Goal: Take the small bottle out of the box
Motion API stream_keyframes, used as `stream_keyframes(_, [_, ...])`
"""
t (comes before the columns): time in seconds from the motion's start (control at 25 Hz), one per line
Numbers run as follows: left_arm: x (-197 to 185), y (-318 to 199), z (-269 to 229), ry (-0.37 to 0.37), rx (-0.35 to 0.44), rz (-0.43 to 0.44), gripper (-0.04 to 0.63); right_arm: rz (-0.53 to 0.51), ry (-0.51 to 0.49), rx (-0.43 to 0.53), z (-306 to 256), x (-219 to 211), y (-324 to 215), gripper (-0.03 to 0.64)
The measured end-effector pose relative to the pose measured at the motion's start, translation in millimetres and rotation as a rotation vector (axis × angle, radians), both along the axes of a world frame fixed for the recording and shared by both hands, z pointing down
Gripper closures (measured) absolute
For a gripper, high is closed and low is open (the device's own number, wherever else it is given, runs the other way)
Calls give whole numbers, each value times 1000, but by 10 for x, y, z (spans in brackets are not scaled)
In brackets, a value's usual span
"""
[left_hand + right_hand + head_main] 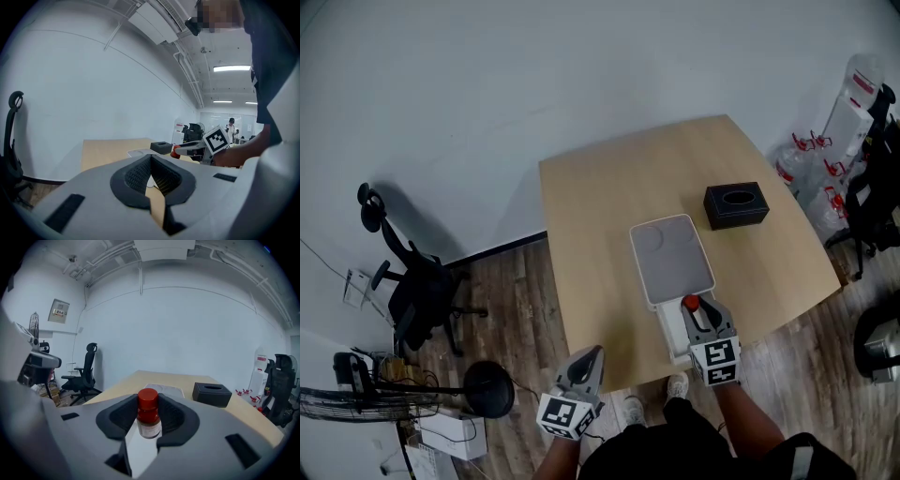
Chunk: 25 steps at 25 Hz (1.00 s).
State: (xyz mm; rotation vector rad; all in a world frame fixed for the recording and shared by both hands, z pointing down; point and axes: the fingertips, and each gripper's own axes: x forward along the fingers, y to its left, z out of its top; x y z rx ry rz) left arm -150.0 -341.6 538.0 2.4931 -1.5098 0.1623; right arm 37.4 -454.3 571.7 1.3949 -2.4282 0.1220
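A small bottle (690, 303) with a red cap and a pale label stands upright between the pads of my right gripper (700, 309), which is shut on it. The right gripper view shows the bottle (149, 423) pinched at its neck, in front of the table. Below it lies the white box (669, 328) at the table's front edge, its grey-lined lid (672, 253) lying open behind it. My left gripper (584, 364) hovers at the front edge, left of the box, shut and empty. The left gripper view shows its pads (140, 174) meeting at the tip.
A black tissue box (736, 205) sits on the wooden table (600, 216) behind the lid, to the right. On the floor are a black office chair (417, 281) at the left, a fan (356, 401) and water jugs (825, 159) at the right.
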Motion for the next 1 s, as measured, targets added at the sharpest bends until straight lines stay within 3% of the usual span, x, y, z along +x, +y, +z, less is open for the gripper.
stream_keyframes(0.72, [180,-30,-151,23,49,11,581,-56,-141,295,-1620,19,158,474])
stream_keyframes(1.0, [224,-34,-191,26,67,25,581,-53,-133,301,-1685,65,167,474])
